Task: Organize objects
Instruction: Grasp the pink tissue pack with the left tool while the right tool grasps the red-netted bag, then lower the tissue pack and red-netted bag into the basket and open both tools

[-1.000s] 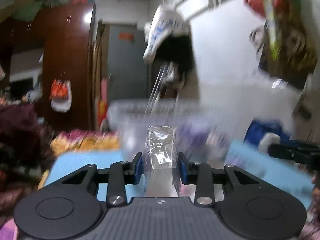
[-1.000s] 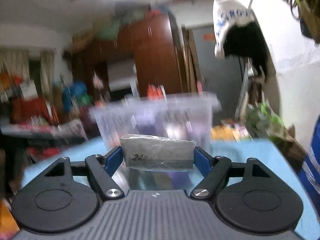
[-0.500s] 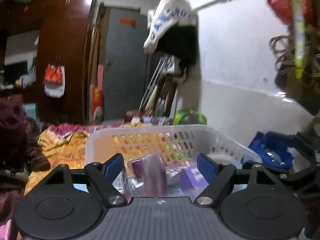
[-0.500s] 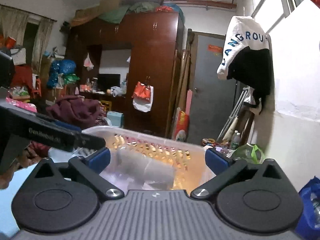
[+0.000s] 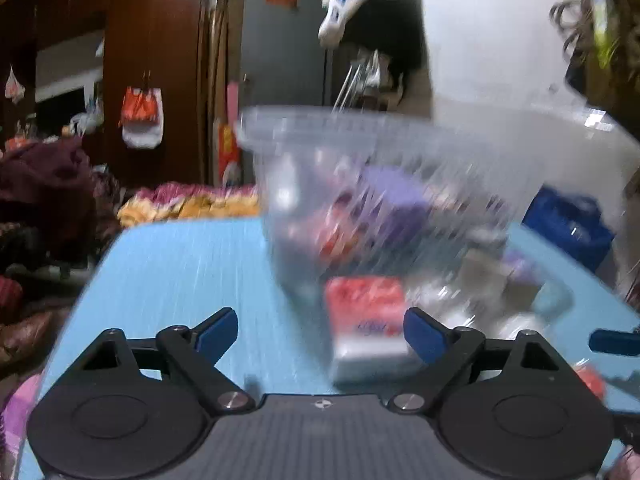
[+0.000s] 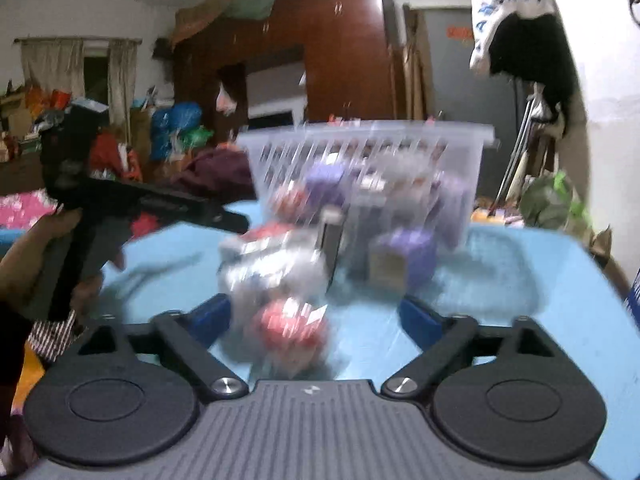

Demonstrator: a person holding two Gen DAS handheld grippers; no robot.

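On the blue table [image 5: 180, 264] stands a clear slotted basket [image 6: 368, 168] holding purple and red packets (blur hides their details). Just before it lie loose packets: a red and white box [image 5: 366, 332] between the spread fingers of the left gripper [image 5: 320, 330], and a red packet [image 6: 290, 330] between the spread fingers of the right gripper [image 6: 316, 316]. Both grippers have their jaws apart and hold nothing. A purple box [image 6: 402, 258] sits beside the basket.
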